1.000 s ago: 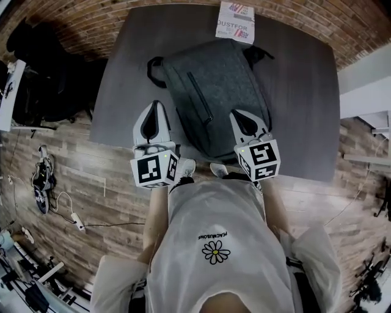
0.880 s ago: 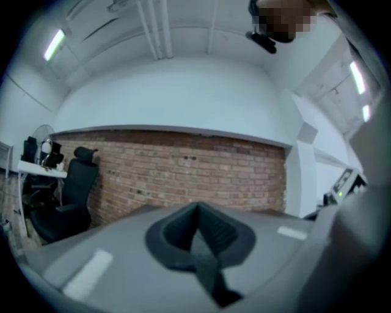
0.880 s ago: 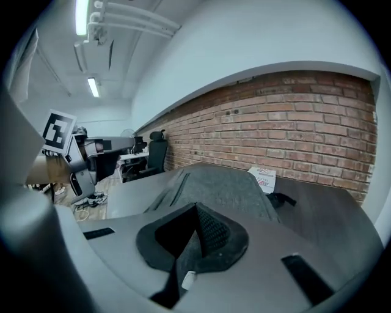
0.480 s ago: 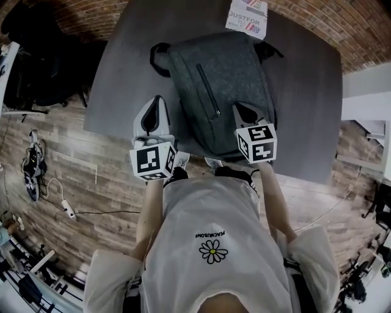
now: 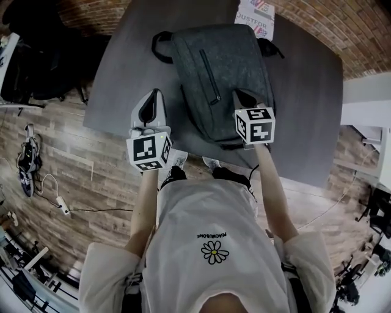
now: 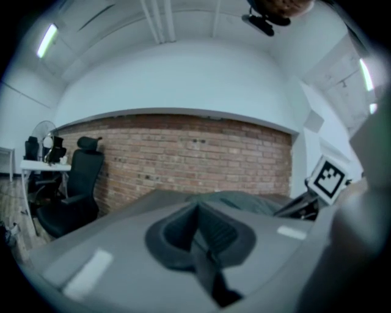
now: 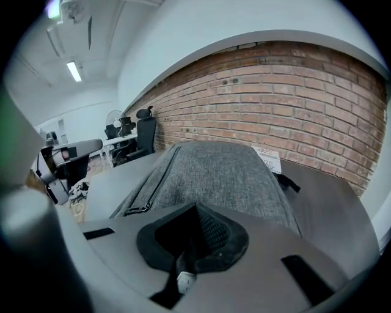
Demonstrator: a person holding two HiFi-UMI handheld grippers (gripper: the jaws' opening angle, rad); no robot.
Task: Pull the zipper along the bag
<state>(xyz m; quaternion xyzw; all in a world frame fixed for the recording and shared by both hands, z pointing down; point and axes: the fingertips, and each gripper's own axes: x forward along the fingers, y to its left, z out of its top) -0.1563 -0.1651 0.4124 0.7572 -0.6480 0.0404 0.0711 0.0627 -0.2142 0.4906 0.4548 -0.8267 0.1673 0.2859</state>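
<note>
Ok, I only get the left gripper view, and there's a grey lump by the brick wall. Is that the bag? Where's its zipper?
Observer: Yes, it's a dark grey fabric backpack. Its small dark zipper pull sits on the front, toward the near end.
Operator: Is the other gripper touching it?
Observer: The right gripper is over the backpack's near right part, shut and empty; I can't tell if it touches.
Operator: Anything else?
Observer: A white printed leaflet lies beyond the backpack.

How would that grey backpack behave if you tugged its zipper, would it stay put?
The backpack looks like soft fabric lying fairly flat, so it would probably sag and crumple when lifted. It rests loose on the smooth table, so a tug on the zipper might well drag it along unless something pins it.
</note>
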